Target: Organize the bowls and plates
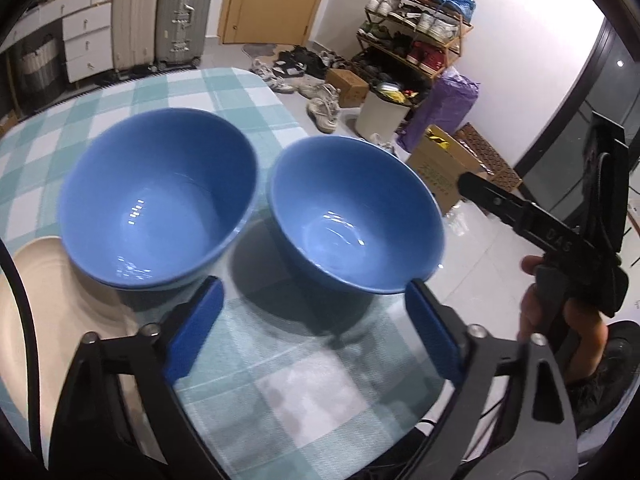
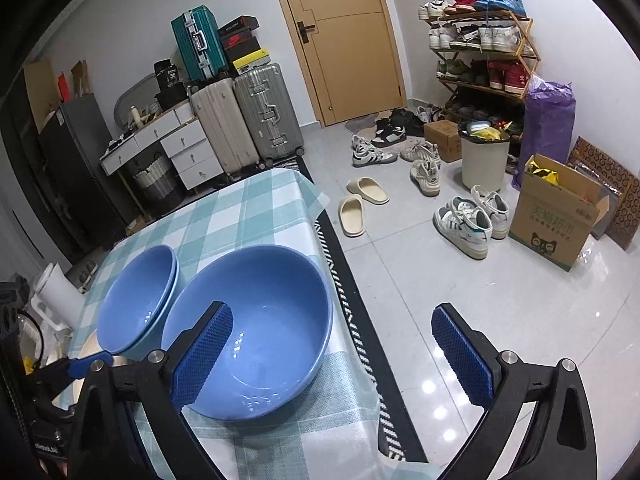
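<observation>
Two blue bowls stand side by side on the green-checked tablecloth [image 1: 280, 380]. The larger-looking left one [image 1: 160, 196] is a stack of two [image 2: 136, 312] resting on a cream plate [image 1: 40, 300]. The single bowl [image 1: 356, 216] sits near the table's right edge [image 2: 256, 328]. My left gripper [image 1: 312, 296] is open just short of the single bowl, with only cloth between its blue pads. My right gripper [image 2: 332, 316] is open too, with its left finger over that bowl's inside and its right finger out over the floor. A hand [image 1: 536, 312] grips the right tool's handle.
The table ends just right of the single bowl, above a striped rug [image 2: 360, 320] and glossy floor tiles. Shoes, slippers [image 2: 360, 200], a cardboard box [image 2: 556, 216], a white bin [image 2: 484, 160] and a shoe rack [image 2: 480, 48] lie beyond. Suitcases [image 2: 248, 120] stand behind the table.
</observation>
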Demonstrator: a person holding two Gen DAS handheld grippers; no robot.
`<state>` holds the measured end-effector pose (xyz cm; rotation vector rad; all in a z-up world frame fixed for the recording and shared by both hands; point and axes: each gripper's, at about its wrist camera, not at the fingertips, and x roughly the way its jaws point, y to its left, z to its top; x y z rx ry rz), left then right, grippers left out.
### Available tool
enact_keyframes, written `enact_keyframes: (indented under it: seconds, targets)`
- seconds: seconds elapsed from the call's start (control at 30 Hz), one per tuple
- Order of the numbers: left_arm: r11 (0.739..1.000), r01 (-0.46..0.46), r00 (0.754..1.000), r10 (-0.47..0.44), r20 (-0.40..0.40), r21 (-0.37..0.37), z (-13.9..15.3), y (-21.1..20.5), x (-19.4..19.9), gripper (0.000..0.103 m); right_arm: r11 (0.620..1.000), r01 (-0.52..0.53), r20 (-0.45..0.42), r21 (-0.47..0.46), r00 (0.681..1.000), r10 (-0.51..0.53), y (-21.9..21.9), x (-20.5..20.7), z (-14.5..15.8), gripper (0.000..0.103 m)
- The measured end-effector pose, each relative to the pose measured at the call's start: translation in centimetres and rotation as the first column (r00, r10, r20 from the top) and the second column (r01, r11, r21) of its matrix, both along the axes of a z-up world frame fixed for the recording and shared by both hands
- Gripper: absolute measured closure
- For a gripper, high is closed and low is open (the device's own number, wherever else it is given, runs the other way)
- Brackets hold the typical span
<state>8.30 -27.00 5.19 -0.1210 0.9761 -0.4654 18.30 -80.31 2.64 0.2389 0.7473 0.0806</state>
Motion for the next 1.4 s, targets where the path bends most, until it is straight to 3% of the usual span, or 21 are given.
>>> enact_keyframes:
  seconds: [0.13, 0.17, 0.3, 0.63, 0.83, 0.93, 1.1, 1.4]
  targets:
    - [1.0, -0.008, 0.999, 0.008, -0.037, -0.008, -1.2, -0.7, 0.7, 0.034, 1.0, -0.013, -0.011, 0.015, 1.0, 0.013, 0.2, 0.6, -0.7, 0.004]
    - [1.0, -0.013, 0.999, 0.013, -0.044, -0.005, -1.4, -0.8, 1.0, 0.037, 1.0, -0.016, -0.017, 0.017, 1.0, 0.016, 0.3, 0.8, -1.0, 0.009]
    - [1.0, -0.012, 0.999, 0.013, -0.035, 0.009, -1.8, -1.5, 1.4, 0.04, 1.0, -0.028, -0.054, 0.013, 0.998, 0.028, 0.8, 1.8, -2.3, 0.024]
    - [0.997, -0.018, 1.0, 0.018, 0.005, 0.071, -2.1, -3.2, 2.5, 0.047, 0.999, -0.019, -0.064, 0.036, 0.998, 0.021, 1.2, 2.9, -4.1, 0.051]
    - [0.994, -0.023, 1.0, 0.022, 0.011, 0.103, -2.6, -3.7, 3.1, 0.057, 0.999, -0.004, -0.084, 0.051, 0.996, 0.009, 0.8, 3.4, -5.2, 0.063]
    - [0.993, -0.025, 1.0, 0.023, 0.012, 0.117, -2.8, -3.8, 3.4, 0.07, 0.999, -0.011, -0.089, 0.052, 0.996, 0.016, 1.1, 3.6, -5.5, 0.067]
    - [0.991, -0.03, 0.999, 0.028, 0.024, 0.127, -2.9, -3.8, 3.8, 0.078, 0.999, -0.033, -0.078, 0.034, 0.996, 0.036, 1.8, 3.6, -5.5, 0.081]
    - [0.991, -0.026, 0.999, 0.023, 0.029, 0.128, -2.7, -3.9, 4.0, 0.078, 0.999, -0.046, -0.062, 0.012, 0.997, 0.046, 2.4, 3.3, -5.2, 0.083]
